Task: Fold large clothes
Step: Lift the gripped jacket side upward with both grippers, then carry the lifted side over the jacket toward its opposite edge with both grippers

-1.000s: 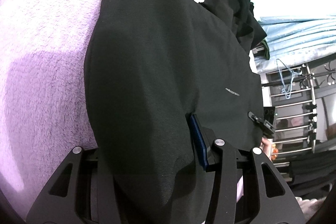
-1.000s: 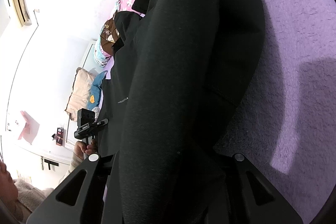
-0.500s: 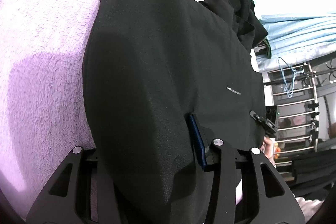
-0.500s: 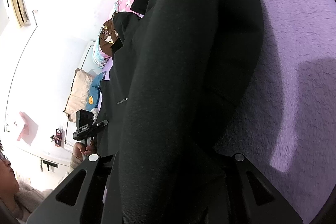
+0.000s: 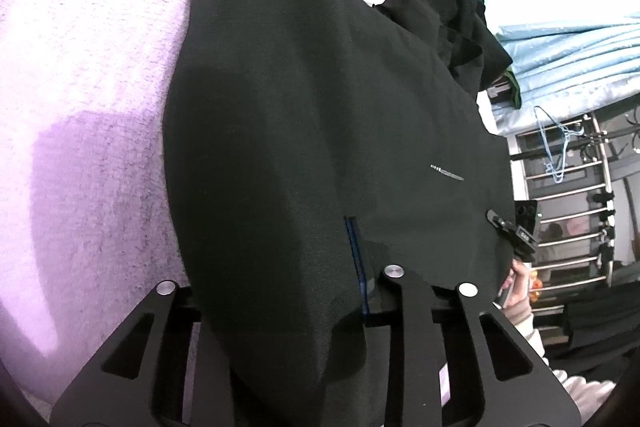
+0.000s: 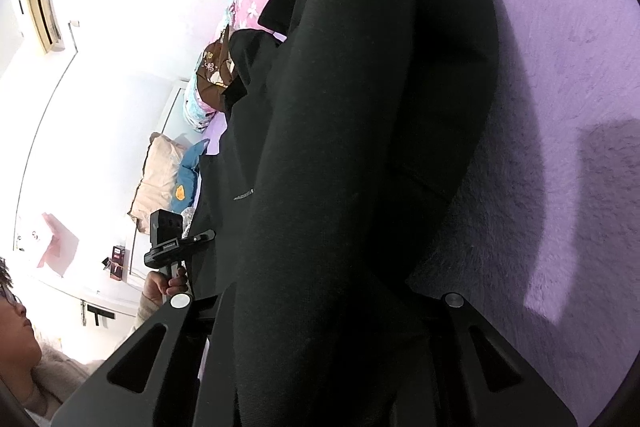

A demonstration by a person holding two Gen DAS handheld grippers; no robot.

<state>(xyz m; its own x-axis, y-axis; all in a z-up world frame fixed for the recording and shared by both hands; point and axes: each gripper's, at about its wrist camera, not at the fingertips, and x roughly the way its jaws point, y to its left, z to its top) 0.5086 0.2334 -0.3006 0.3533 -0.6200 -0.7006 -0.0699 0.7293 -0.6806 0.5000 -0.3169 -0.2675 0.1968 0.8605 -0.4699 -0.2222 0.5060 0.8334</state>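
Left wrist view: I am pinching the black garment (image 5: 320, 131) in my left gripper (image 5: 280, 283) and right gripper (image 6: 320, 307), both closed on its edge, lifting it at twelve o'clock over the purple bed (image 5: 88, 99) for folding.

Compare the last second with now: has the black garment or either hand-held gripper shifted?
Barely. Both hand-held grippers, left and right, stay clamped on the black garment, lifted over the purple blanket. The blue pad of the left one now looks edge-on, a slight twist. Nothing was released.
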